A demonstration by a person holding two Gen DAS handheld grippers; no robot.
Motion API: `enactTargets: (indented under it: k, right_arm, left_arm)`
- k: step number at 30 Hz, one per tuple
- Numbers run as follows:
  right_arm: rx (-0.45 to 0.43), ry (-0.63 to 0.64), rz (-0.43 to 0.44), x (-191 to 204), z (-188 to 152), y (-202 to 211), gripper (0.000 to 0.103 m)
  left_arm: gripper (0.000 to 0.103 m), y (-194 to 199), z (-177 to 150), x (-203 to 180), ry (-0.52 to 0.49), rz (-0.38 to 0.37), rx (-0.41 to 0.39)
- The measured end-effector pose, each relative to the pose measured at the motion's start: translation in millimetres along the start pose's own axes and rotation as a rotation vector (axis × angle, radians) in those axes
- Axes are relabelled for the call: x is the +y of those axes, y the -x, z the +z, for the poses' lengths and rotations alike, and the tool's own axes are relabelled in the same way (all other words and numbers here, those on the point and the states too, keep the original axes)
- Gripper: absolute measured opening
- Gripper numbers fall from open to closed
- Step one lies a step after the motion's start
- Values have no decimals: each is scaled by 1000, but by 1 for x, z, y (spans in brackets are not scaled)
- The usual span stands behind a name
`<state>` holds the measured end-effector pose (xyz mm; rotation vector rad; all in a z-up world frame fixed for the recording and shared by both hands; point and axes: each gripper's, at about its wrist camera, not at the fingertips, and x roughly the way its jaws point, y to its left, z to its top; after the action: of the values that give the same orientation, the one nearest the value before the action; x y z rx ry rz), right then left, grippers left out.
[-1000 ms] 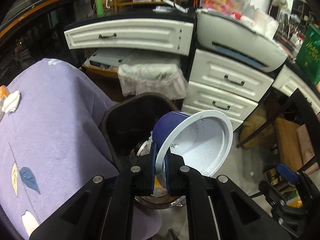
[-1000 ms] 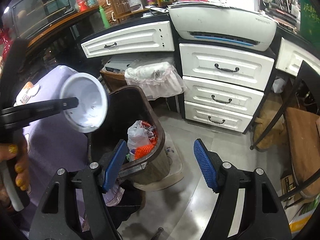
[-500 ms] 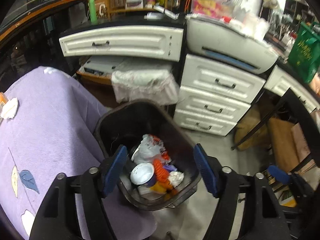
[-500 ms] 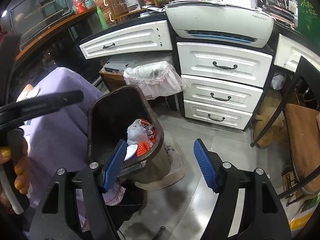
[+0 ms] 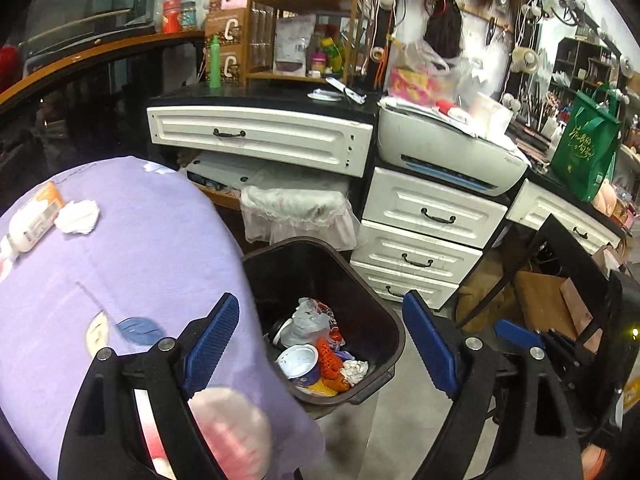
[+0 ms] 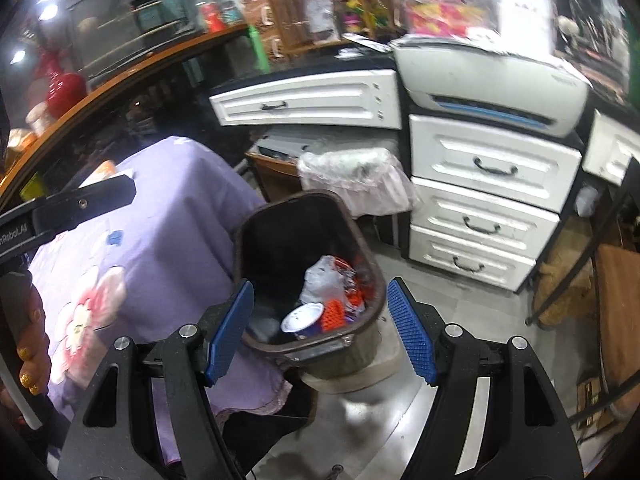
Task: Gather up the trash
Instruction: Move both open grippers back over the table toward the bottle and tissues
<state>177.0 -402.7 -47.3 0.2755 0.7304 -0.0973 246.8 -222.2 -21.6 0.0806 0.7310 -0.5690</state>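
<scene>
A tabletop (image 5: pixel 132 248) covered w/ a purple flowered cloth is seen at the left in both views; its right edge is overlapped by the rim of a dark brown trash bin (image 5: pixel 384 320), which is set on the grey floor (image 6: pixel 460 300) just beside it. White drawer units (image 5: pixel 432 216) w/ black handles are seen behind the bin, well apart from it, and a white printer (image 5: pixel 452 156) is carried on top of them. A lace-trimmed cloth bundle (image 5: pixel 296 212) is hung under the upper drawer, just behind the bin's far rim.

Inside the bin, a blue cup w/ white interior (image 5: pixel 298 362) is seen lying on its side at the near end, mouth toward the camera. It is touched by an orange net (image 5: pixel 328 356) at its right and backed by a crumpled plastic bag (image 5: pixel 308 320). The same cup (image 6: pixel 304 318) is shown in the right wrist view, against the near rim.

Near the tabletop's far left edge a crumpled white tissue (image 5: pixel 78 218) is left, w/ a white-and-orange bottle (image 5: pixel 34 220) lying just beside it.

The left gripper (image 5: pixel 320 344) is held above the bin's near edge; its jaws are opening, wide apart, nothing between them. The right gripper (image 6: pixel 320 336) is held over the bin too, jaws apart and empty. At the left edge of the right wrist view, a hand (image 6: pixel 28 344) w/ gold-painted nails is seen on the left gripper's handle.
</scene>
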Motion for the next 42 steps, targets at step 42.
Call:
enactTargets:
  k: [42]
  right_arm:
    - [89, 350, 363, 246, 33, -24, 92]
  left_arm:
    - [91, 144, -72, 218, 156, 258, -100]
